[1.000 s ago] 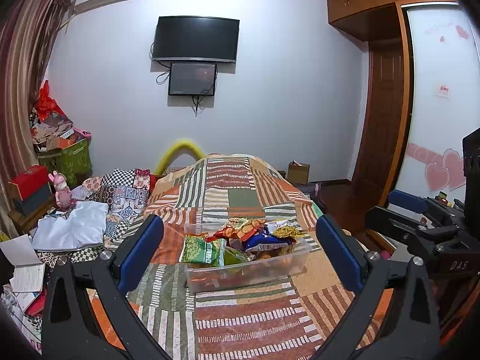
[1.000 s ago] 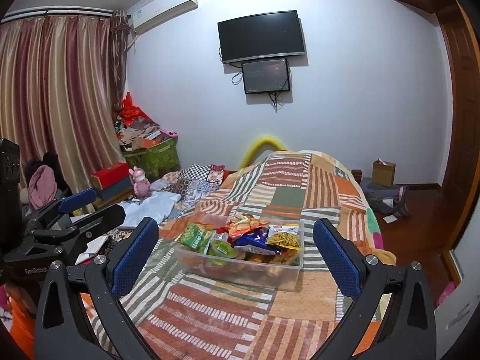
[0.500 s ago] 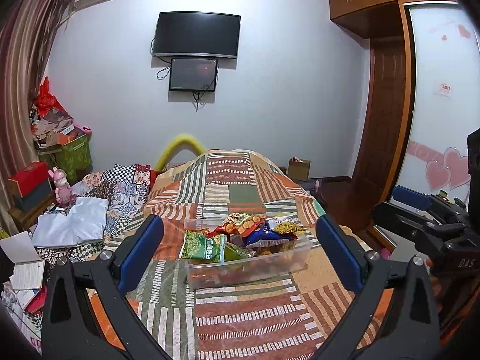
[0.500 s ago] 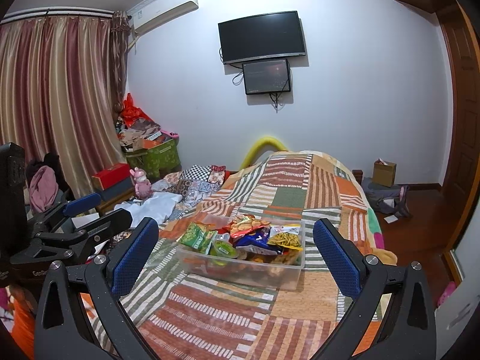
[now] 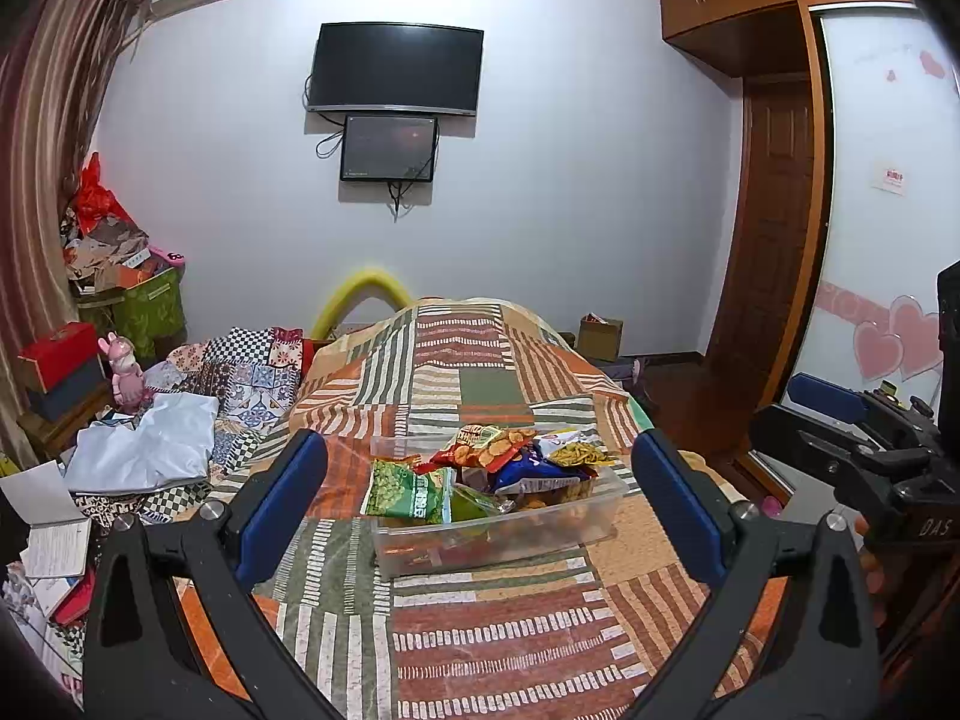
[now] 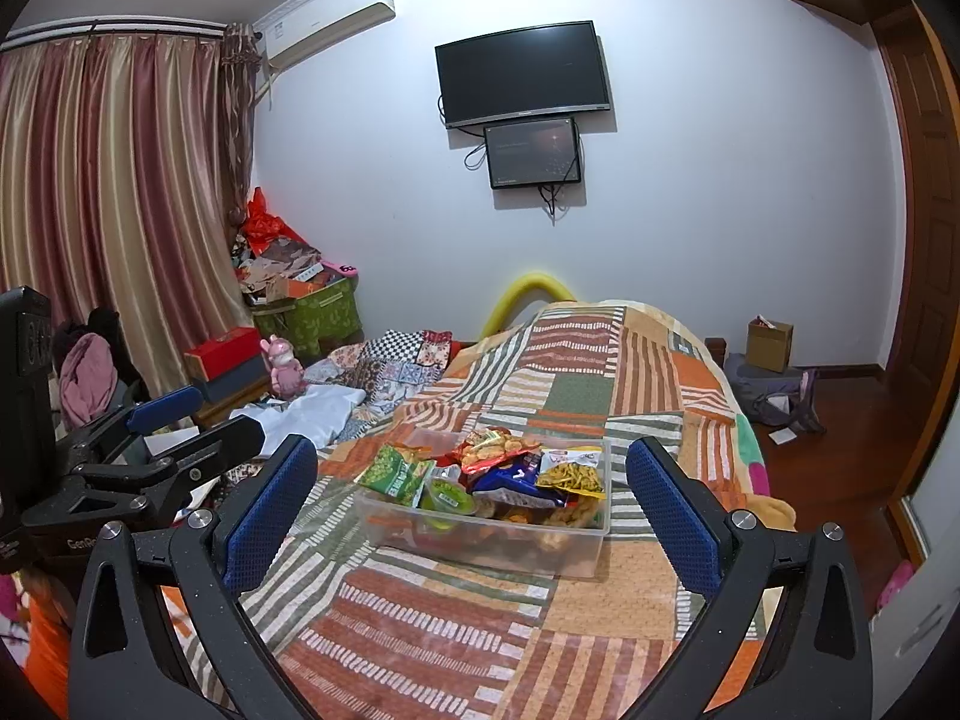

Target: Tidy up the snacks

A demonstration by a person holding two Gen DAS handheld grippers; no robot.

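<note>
L gripper (image 5: 480, 498): I see it spread wide, empty, above bed (image 5: 480, 630).
R gripper (image 6: 471, 498): same, wide apart, empty.
Snacks (image 5: 510, 462): heaped in clear bin (image 5: 540, 531) mid-bed, btwn both.

One clear bin (image 5: 498, 534) on one patchwork bed cover (image 5: 480, 360). Snack packs on top, as far as countable: one green pack (image 5: 408, 492), one red pack (image 5: 486, 444), one blue pack (image 5: 528, 471), one white pack of yellow sticks (image 5: 576, 450), one green cup (image 6: 447, 495); more underneath, count unclear. Two grippers: left gripper (image 5: 480, 492), right gripper (image 6: 471, 489), two blue pads each. Two screens on the wall (image 5: 393, 69). One air conditioner (image 6: 330, 21), one pink toy (image 5: 123, 366), one cardboard box (image 5: 600, 336)
</note>
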